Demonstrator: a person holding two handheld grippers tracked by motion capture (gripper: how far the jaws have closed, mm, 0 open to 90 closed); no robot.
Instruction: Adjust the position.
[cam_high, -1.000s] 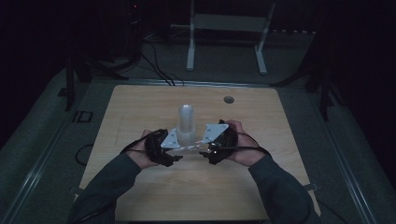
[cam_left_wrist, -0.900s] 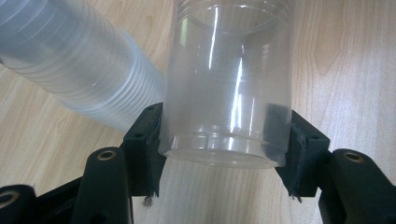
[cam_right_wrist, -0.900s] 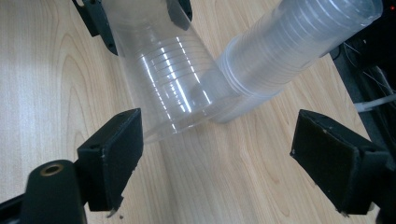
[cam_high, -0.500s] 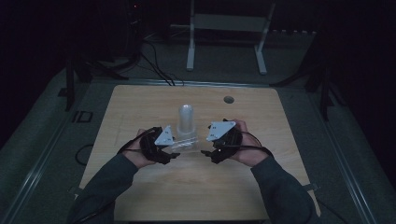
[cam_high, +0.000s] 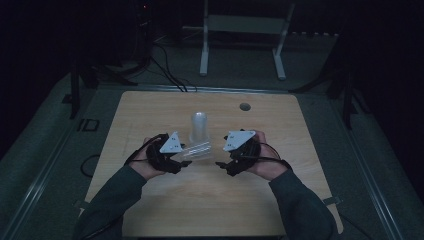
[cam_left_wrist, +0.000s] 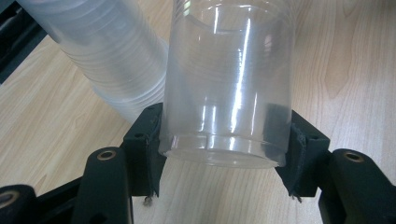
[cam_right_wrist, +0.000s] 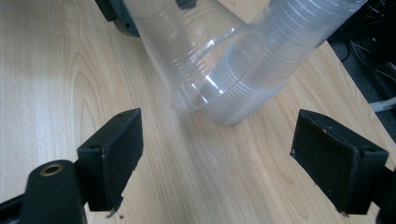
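One clear cup (cam_left_wrist: 229, 79) (left claw (cam_left_wrist: 224, 154) clamped) beside cup stack (cam_left_wrist: 100, 51).

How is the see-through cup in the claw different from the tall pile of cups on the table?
The single cup lies sideways, clamped near its base in the left claw, held over the table; the stack of cups stands upright on the table, ungripped. The single cup is one clear wall; the stack looks cloudier, ringed with many rims. Both are transparent plastic.
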